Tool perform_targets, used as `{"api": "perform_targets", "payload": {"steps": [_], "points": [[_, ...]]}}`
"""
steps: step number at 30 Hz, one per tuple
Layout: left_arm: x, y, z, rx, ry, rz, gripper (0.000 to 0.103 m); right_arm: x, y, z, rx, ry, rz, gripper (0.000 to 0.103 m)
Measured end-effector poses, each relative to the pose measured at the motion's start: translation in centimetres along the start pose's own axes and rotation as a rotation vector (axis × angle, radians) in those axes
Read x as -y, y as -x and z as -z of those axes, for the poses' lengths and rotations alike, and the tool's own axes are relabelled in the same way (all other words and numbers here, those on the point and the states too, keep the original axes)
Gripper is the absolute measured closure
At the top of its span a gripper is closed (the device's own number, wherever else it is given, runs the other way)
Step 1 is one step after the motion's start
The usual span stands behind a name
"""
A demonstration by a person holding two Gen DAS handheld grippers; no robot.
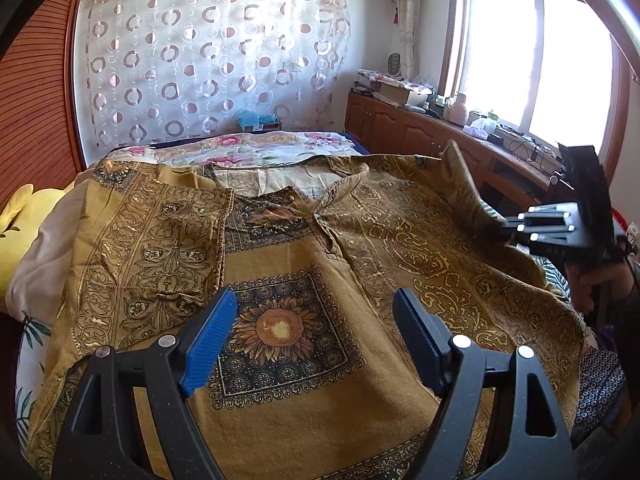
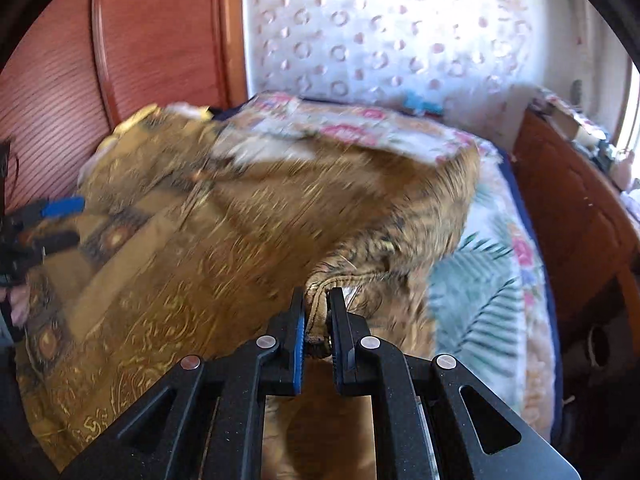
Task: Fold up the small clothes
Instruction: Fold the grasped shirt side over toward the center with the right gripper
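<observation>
Right gripper [image 2: 316,322]: jaws narrow, clamped on a bunched hem edge of the mustard-gold printed cotton garment with sunflower squares and paisley borders [image 1: 304,280]. That pinched edge is lifted off the bed; the cloth runs from it in a raised ridge back toward the bed's far right corner. Right wrist view is motion-blurred, so fine detail of the fold is unreadable.

Left gripper [image 1: 314,336]: jaws wide, blue ribbed pads [image 1: 210,342] apart, nothing between them, hovering over the central sunflower panel near the bed's near edge.

Garment is spread across most of the bed with floral white-and-pink bedspread [image 1: 248,154], neckline toward the far edge, left sleeve folded in over the body. Right side is pulled up.

Yellow plush toy [image 1: 18,216] at the bed's left edge. Wooden cabinet run [image 1: 400,128] under the window, beside the bed's right edge.
</observation>
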State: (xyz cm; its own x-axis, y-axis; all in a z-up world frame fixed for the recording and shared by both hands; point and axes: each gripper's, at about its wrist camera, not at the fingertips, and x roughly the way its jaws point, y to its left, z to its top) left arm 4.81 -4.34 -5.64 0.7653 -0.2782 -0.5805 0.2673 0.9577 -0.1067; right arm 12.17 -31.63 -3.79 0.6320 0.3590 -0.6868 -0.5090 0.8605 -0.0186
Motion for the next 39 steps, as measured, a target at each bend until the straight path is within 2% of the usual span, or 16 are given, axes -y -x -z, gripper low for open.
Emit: {"api": "perform_targets", "payload": {"steps": [2, 5, 7, 9, 13, 17, 21, 24, 30, 32, 33, 34, 35, 37, 39], "points": [[-0.1, 0.0, 0.0, 0.003, 0.000, -0.002, 0.022, -0.1, -0.5, 0.6, -0.019, -0.006, -0.011, 0.093], [0.0, 0.1, -0.1, 0.006, -0.002, -0.004, 0.022, -0.2, -0.2, 0.9, -0.023, -0.006, -0.023, 0.082], [-0.1, 0.2, -0.1, 0.009, -0.001, -0.006, 0.022, 0.0, 0.1, 0.4, -0.020, -0.011, -0.038, 0.066], [-0.1, 0.3, -0.1, 0.012, -0.001, -0.006, 0.022, 0.2, 0.8, 0.2, 0.000, -0.015, -0.043, 0.060], [-0.1, 0.5, -0.3, 0.019, 0.001, -0.008, 0.022, 1.4, 2.6, -0.6, 0.049, -0.040, -0.026, 0.060], [-0.1, 0.5, -0.3, 0.022, 0.005, -0.007, 0.022, 3.9, 1.8, -1.4, 0.051, -0.077, 0.033, 0.060], [-0.1, 0.5, -0.2, 0.020, 0.002, -0.006, 0.022, 6.5, -1.6, -2.8, 0.005, -0.156, 0.067, 0.060], [-0.1, 0.5, -0.1, 0.016, 0.003, -0.004, 0.022, 8.1, -4.0, -3.8, -0.032, -0.234, 0.048, 0.060], [-0.1, 0.4, -0.1, 0.016, 0.002, -0.003, 0.022, 8.3, -6.7, -5.1, -0.081, -0.279, 0.048, 0.060], [-0.1, 0.4, -0.1, 0.016, 0.002, -0.004, 0.022, 7.7, -6.3, -5.8, -0.062, -0.249, 0.057, 0.066], [-0.1, 0.4, -0.1, 0.016, 0.003, -0.004, 0.022, 7.3, -6.0, -6.1, -0.046, -0.226, 0.060, 0.082], [-0.1, 0.3, 0.1, 0.015, 0.005, -0.004, 0.022, 7.0, -5.9, -6.3, -0.030, -0.202, 0.065, 0.091], [-0.1, 0.3, 0.1, 0.014, 0.006, -0.004, 0.022, 6.5, -5.5, -6.5, -0.015, -0.181, 0.072, 0.092], [-0.1, 0.2, 0.2, 0.013, 0.008, -0.003, 0.022, 5.8, -5.3, -6.6, 0.012, -0.147, 0.067, 0.100], [-0.1, 0.1, 0.2, 0.012, 0.007, -0.002, 0.022, 4.8, -5.0, -7.2, 0.020, -0.115, 0.072, 0.100]]}}
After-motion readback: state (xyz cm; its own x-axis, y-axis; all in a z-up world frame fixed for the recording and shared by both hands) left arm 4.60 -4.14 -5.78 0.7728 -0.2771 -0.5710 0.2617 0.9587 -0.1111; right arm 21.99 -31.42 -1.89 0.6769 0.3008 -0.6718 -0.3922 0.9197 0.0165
